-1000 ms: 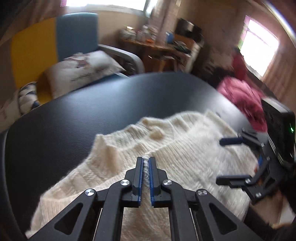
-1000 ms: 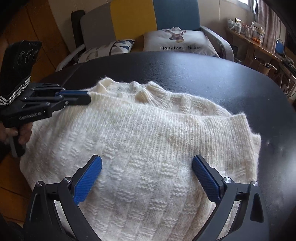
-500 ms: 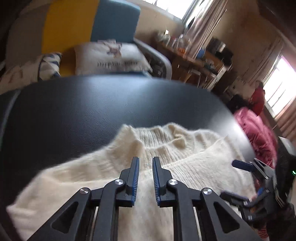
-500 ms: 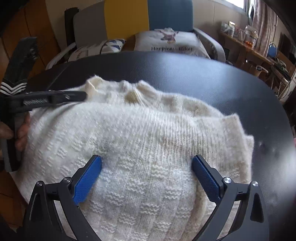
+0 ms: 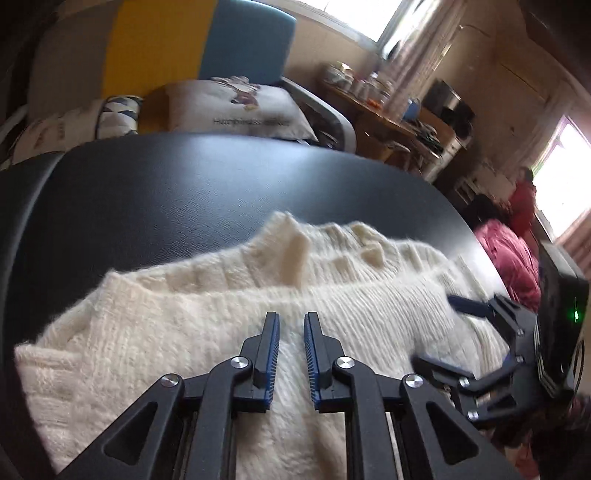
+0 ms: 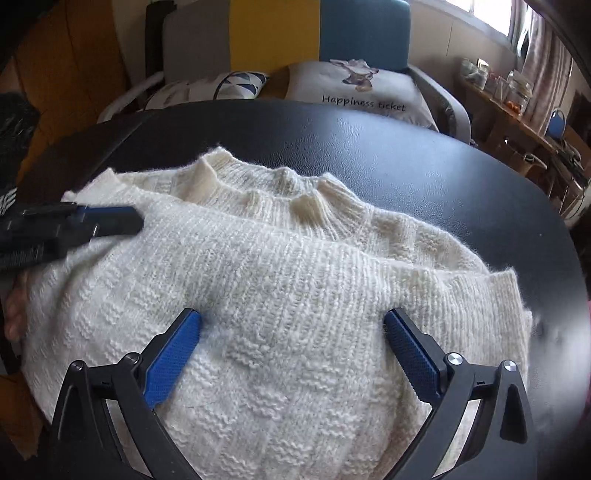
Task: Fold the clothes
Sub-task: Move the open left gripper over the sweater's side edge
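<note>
Left claw (image 5: pixel 290 321): a small gap shows between its blue pads, nothing is in the gap, it hangs just over the sweater
Right claw (image 6: pixel 291 325): wide open, both pads low over the sweater, not pinching it
Sweater (image 6: pixel 280 291): cream and fuzzy, folded over itself, lying on the desk with the neck at the far side
Desk (image 6: pixel 424 162): black and round at the edges
Chair (image 6: pixel 365 33): blue and yellow, behind the desk
Pillow (image 6: pixel 362 88): white with words, sits on the chair
</note>
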